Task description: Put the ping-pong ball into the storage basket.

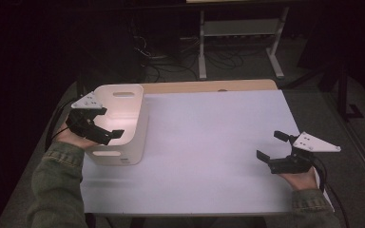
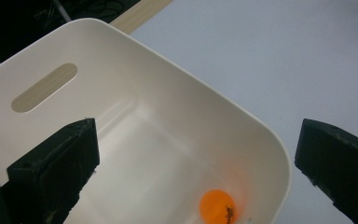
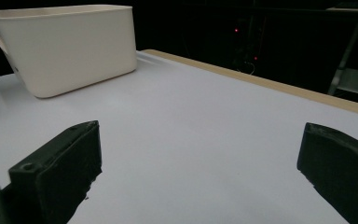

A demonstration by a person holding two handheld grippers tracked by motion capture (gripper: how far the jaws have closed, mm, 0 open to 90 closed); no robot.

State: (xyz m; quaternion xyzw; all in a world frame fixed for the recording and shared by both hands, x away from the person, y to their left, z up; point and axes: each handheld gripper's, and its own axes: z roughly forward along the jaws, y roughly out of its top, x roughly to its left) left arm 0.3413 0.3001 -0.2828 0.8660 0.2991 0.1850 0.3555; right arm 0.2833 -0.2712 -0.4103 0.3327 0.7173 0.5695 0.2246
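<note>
Ping-pong ball (image 2: 217,207), orange, already lies inside white bin (image 1: 123,114) at nine o'clock; left tool (image 1: 105,124) hovers above, jaws wide, empty. Right tool (image 1: 272,146) rests wide, empty.

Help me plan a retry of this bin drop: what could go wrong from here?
1. The left gripper hangs open low over the white bin; pulling back carelessly could catch the rim and shift the bin.
2. The orange ball lies loose against the bin's wall; a knock could set it rolling.
3. The bin stands near the table's left edge, so a push might send it off.
</note>
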